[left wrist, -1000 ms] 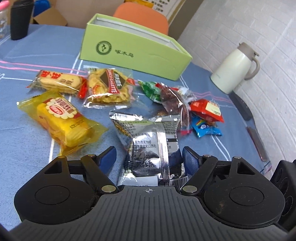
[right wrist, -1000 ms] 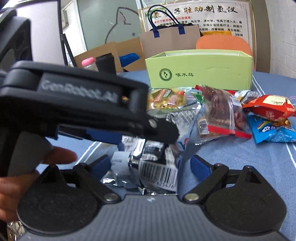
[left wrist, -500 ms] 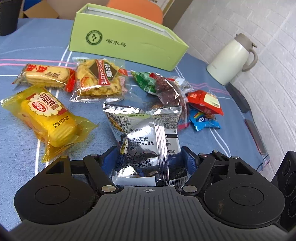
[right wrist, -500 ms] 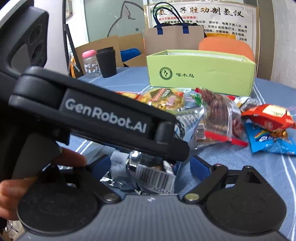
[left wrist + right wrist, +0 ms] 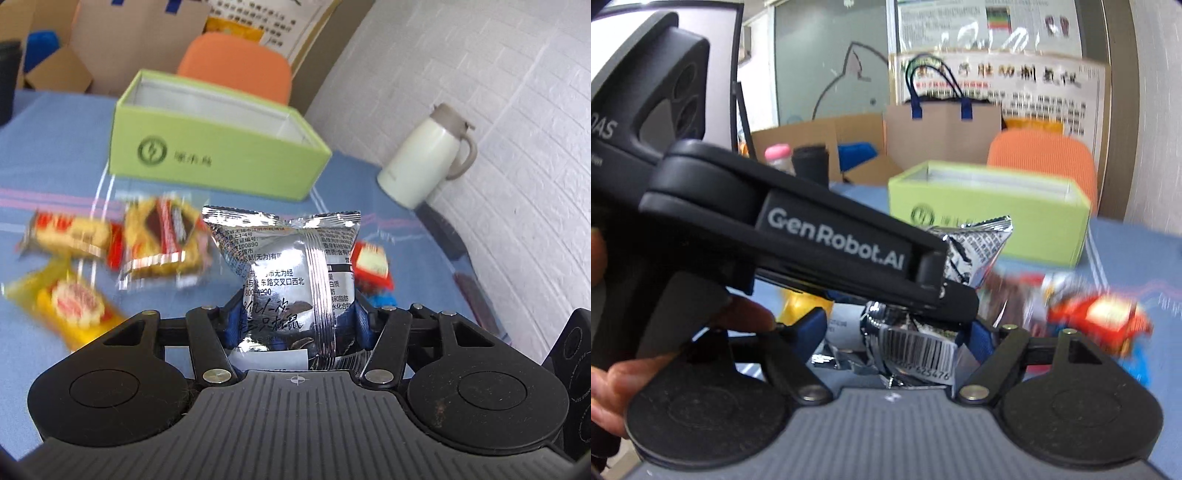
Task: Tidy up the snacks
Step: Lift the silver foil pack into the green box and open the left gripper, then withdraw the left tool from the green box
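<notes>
My left gripper (image 5: 293, 321) is shut on a silver foil snack packet (image 5: 288, 266) and holds it upright above the blue tablecloth, in front of the open green box (image 5: 214, 147). In the right wrist view the left gripper's body (image 5: 798, 243) crosses the frame with the silver packet (image 5: 975, 251) sticking out of it. My right gripper (image 5: 894, 332) has its jaws around the packet's lower barcode end (image 5: 916, 350); whether they press on it is unclear. Other snacks lie on the cloth: a yellow pack (image 5: 74, 306), a biscuit pack (image 5: 162, 236), a red pack (image 5: 369, 262).
A white thermos jug (image 5: 424, 162) stands at the right by the brick wall. An orange chair (image 5: 236, 62) and cardboard boxes (image 5: 55, 70) stand behind the table. A black cup (image 5: 810, 162) and a pink-lidded bottle (image 5: 777, 155) stand at the far left.
My left gripper has closed on the silver packet and lifted it off the cloth toward the green box. My right gripper's jaws have narrowed around the packet's lower end.
</notes>
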`<state>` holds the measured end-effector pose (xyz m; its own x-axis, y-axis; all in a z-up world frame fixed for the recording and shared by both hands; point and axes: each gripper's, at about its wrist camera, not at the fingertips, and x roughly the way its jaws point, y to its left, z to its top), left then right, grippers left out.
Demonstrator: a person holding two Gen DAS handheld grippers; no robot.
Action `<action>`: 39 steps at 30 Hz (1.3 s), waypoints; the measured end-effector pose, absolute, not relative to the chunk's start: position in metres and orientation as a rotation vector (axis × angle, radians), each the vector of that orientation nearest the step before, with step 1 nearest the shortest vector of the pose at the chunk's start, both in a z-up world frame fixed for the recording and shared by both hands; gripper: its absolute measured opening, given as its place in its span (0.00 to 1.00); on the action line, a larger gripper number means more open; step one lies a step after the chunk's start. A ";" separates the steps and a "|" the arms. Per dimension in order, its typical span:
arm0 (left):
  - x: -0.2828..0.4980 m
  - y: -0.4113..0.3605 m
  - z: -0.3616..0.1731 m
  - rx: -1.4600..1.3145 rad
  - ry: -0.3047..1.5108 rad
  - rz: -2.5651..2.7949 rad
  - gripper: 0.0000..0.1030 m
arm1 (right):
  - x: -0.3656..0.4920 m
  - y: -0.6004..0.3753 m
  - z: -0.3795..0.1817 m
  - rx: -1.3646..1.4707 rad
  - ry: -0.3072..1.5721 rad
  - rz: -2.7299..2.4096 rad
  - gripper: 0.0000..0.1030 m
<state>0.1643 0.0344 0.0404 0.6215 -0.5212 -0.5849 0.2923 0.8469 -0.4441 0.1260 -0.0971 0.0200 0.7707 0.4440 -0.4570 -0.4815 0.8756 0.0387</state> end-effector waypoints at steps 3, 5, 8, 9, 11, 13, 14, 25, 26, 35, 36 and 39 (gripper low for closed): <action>0.195 0.032 0.055 -0.320 0.736 -0.481 0.37 | 0.160 -0.098 0.034 -0.110 0.446 0.499 0.81; 0.226 0.032 0.065 -0.326 0.720 -0.485 0.37 | 0.192 -0.100 0.044 -0.116 0.434 0.495 0.81; 0.282 0.031 0.078 -0.328 0.715 -0.476 0.37 | 0.245 -0.104 0.058 -0.125 0.426 0.508 0.81; 0.301 0.030 0.083 -0.325 0.719 -0.464 0.37 | 0.265 -0.105 0.062 -0.126 0.431 0.513 0.81; 0.337 0.027 0.090 -0.309 0.718 -0.454 0.37 | 0.303 -0.107 0.071 -0.130 0.439 0.513 0.80; 0.371 0.023 0.095 -0.304 0.726 -0.440 0.37 | 0.336 -0.109 0.076 -0.129 0.455 0.515 0.80; 0.386 0.020 0.096 -0.291 0.725 -0.437 0.37 | 0.353 -0.110 0.077 -0.126 0.467 0.515 0.81; 0.440 0.037 0.056 -0.257 0.782 -0.343 0.47 | 0.391 -0.132 0.052 -0.167 0.512 0.419 0.91; 0.428 0.046 0.059 -0.257 0.746 -0.338 0.52 | 0.376 -0.141 0.055 -0.167 0.488 0.402 0.91; 0.289 0.131 0.045 -0.375 0.643 -0.214 0.66 | 0.245 -0.140 0.023 -0.072 0.515 0.461 0.91; 0.274 0.136 0.040 -0.379 0.656 -0.188 0.65 | 0.233 -0.130 0.019 -0.062 0.523 0.487 0.91; 0.235 0.150 0.027 -0.394 0.674 -0.131 0.62 | 0.199 -0.092 0.005 -0.050 0.531 0.562 0.91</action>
<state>0.2349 0.1497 0.0266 0.7762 -0.2438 -0.5814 -0.0083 0.9182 -0.3961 0.1992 -0.0917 0.0052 0.7158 0.4944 -0.4931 -0.5198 0.8488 0.0964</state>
